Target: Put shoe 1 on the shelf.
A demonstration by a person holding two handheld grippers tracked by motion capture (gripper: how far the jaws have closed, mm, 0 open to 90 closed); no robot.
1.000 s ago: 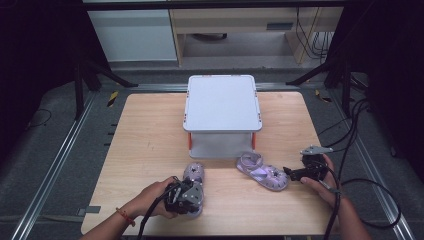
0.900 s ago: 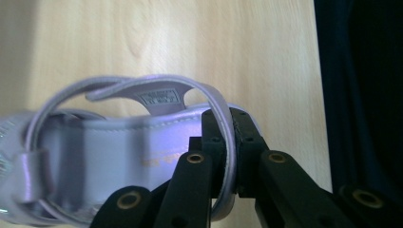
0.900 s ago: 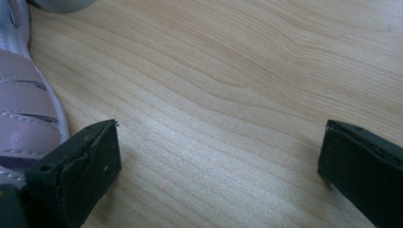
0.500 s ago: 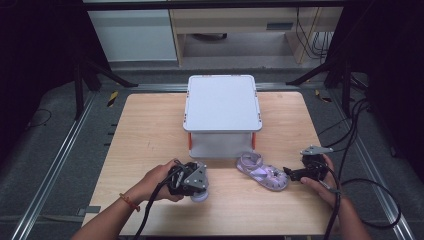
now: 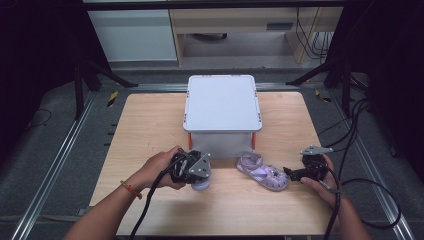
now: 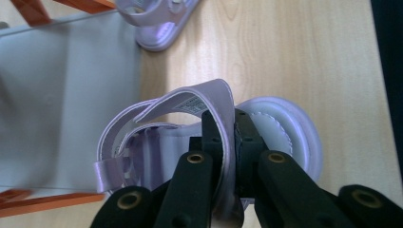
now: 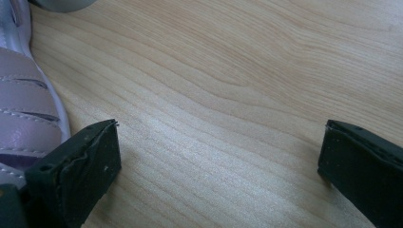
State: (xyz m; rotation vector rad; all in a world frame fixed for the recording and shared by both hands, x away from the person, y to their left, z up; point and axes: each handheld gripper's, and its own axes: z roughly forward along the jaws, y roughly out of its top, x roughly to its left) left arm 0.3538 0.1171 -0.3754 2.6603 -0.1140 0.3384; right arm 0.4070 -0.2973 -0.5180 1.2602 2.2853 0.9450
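From the high view, two lilac sandals and one lidded white box (image 5: 223, 102) sit on the desk (image 5: 145, 130); the left gripper (image 5: 196, 169), lower centre, holds one sandal (image 5: 201, 185) just before the box, and the right gripper (image 5: 295, 173), lower right, lies beside the toe of the other sandal (image 5: 262, 171). In the left gripper view, the jaws are pinched on the held sandal's strap (image 6: 209, 97), the box wall at left. In the right gripper view, the jaws stand spread over bare wood, the second sandal at the left edge.
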